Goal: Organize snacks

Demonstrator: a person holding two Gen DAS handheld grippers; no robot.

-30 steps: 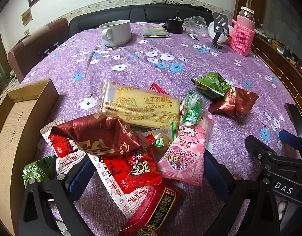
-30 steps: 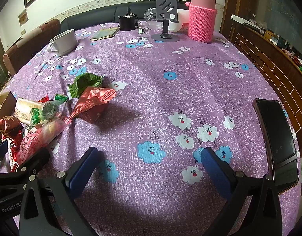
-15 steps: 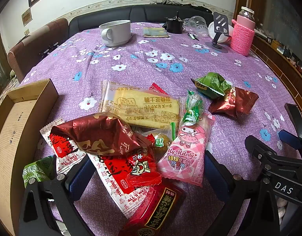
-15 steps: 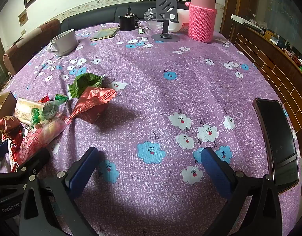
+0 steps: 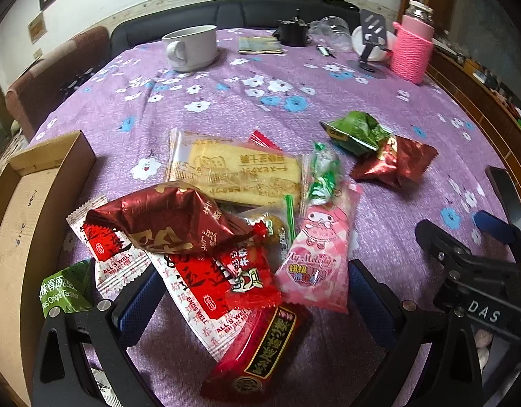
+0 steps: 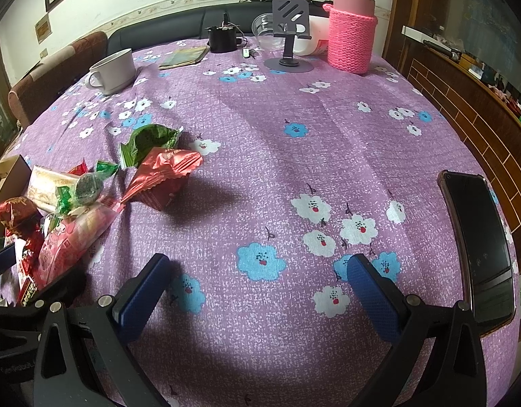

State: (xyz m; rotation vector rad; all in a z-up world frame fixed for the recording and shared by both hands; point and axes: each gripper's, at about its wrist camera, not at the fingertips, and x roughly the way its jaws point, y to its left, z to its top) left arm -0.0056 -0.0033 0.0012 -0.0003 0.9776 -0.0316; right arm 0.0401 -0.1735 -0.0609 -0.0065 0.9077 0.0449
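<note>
A heap of snack packets lies on the purple flowered tablecloth (image 5: 226, 101). It includes a yellow biscuit pack (image 5: 236, 173), a dark red foil bag (image 5: 158, 217), a pink My Melody pack (image 5: 318, 254), a red bar (image 5: 260, 349), and white-red packets (image 5: 196, 291). A green packet (image 5: 358, 132) and a red foil packet (image 5: 396, 166) lie apart to the right. My left gripper (image 5: 250, 291) is open and straddles the near edge of the heap. My right gripper (image 6: 260, 288) is open and empty over bare cloth, right of the heap (image 6: 73, 210).
An open cardboard box (image 5: 19, 224) stands at the left. A white mug (image 5: 190, 47), a black pot (image 5: 292, 32), a phone stand (image 5: 370, 47) and a pink-sleeved bottle (image 5: 413, 51) are at the far side. A black phone (image 6: 477, 247) lies at the right table edge.
</note>
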